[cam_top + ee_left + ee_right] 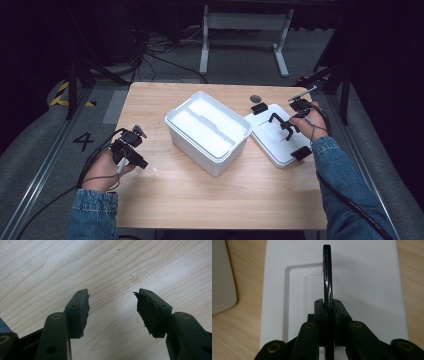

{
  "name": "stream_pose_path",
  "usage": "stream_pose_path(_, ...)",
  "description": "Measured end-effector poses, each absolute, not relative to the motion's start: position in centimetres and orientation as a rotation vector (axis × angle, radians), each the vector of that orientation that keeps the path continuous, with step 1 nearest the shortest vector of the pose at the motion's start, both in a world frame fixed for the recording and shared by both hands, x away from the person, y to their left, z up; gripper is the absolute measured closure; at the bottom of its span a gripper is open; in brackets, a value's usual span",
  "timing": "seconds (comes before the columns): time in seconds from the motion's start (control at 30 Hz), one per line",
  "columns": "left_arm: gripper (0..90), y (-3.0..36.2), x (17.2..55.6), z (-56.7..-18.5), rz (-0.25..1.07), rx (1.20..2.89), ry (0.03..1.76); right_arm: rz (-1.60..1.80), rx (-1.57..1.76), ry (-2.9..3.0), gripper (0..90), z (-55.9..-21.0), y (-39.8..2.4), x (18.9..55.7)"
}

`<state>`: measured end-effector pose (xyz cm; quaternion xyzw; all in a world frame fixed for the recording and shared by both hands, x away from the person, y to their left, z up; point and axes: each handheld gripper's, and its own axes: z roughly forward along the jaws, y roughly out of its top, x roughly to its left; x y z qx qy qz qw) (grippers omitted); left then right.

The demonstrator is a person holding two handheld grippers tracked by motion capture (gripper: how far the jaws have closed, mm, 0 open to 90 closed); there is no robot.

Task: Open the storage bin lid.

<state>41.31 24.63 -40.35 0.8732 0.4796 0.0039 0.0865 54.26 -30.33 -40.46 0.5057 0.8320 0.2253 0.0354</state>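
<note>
Lid (280, 140) lies flat on tabletop (200, 190), just right of open white bin (207, 132), touching or nearly so. Its black handle (327, 277) stands upright; right gripper (328, 306) pinches it, jaws pressed together on both sides. Left gripper (112, 307) hovers over bare wood left of bin, jaws spread, holding nothing. Step in hand, likely: lid grasped, either for lifting onto bin or just set down. Fitting it calls for a level lift, then squaring over rim.
</note>
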Motion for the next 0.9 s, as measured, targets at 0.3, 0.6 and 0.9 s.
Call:
stream_pose_path(0.3,43.2,24.6,41.3,-40.3,0.006,2.593,1.435,0.725,1.594,2.547,73.6,-40.5,-30.3,54.2)
stream_pose_path(0.6,43.2,24.6,41.2,-40.3,0.017,2.599,1.429,0.755,1.496,2.461,57.6,-38.3,-30.4,53.2)
stream_pose_path(0.9,43.7,24.7,40.0,-39.8,0.050,2.588,1.437,0.840,1.399,2.453,55.9,-35.2,-30.3,50.2)
